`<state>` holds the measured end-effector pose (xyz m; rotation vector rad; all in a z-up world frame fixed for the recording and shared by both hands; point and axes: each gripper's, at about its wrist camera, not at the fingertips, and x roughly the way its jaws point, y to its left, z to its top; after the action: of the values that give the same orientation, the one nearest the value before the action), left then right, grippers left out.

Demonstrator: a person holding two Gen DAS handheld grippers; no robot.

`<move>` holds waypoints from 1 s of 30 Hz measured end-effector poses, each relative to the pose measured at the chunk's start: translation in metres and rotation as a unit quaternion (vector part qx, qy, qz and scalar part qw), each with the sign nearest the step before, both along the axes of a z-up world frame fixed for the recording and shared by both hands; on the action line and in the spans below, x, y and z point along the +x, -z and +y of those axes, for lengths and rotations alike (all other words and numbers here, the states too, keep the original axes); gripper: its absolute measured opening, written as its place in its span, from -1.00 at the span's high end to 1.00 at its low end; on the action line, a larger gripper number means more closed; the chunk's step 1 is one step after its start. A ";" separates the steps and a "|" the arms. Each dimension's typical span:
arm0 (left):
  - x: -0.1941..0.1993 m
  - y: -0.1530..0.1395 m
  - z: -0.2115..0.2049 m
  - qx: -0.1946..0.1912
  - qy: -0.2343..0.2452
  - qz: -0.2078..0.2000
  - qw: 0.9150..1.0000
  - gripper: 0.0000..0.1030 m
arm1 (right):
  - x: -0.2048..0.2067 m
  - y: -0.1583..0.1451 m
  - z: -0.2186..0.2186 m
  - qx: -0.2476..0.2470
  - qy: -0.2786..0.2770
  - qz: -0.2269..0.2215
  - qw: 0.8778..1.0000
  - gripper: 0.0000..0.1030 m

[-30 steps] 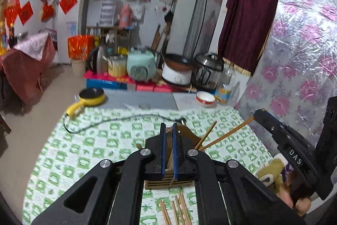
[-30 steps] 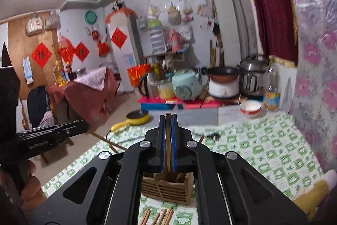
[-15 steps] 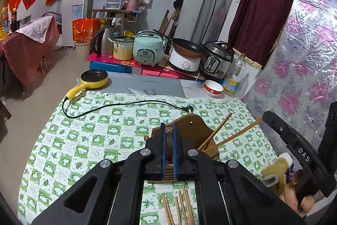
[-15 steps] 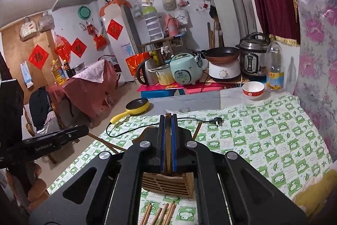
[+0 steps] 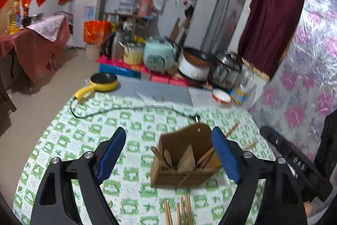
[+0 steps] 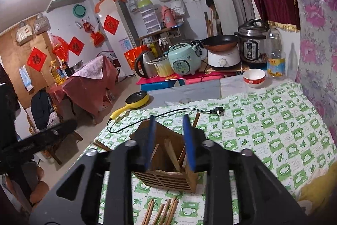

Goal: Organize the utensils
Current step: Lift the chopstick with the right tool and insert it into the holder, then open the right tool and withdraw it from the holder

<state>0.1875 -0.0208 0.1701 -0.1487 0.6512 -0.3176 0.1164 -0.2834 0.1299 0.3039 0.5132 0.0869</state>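
Note:
A wooden utensil holder (image 5: 183,163) stands on the green-checked tablecloth (image 5: 134,125) with chopsticks leaning in it; it also shows in the right wrist view (image 6: 168,168). Several loose chopsticks (image 5: 181,212) lie in front of it, also in the right wrist view (image 6: 164,212). My left gripper (image 5: 168,153) is wide open and empty, its jaws either side of the holder. My right gripper (image 6: 169,140) is open and empty above the holder's mouth.
A black power cord (image 6: 160,115) runs across the cloth behind the holder. A yellow pan (image 6: 137,100), a red-and-white bowl (image 6: 253,77) and a bottle (image 6: 276,54) sit at the table's far end. Cookers stand behind. A floral wall is on the right.
Both grippers were shut, the right one on a chopstick; both have opened. The chopstick is gone from the right jaws and the view has dropped toward the holder.

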 end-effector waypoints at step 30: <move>-0.010 -0.003 0.005 0.010 -0.016 -0.004 1.000 -0.89 | -0.023 -0.011 0.006 -0.019 0.015 -0.030 0.999 -0.40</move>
<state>0.1777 -0.0156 0.1733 -0.1378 0.6427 -0.2815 0.0936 -0.2772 0.1413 0.2701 0.4508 0.0571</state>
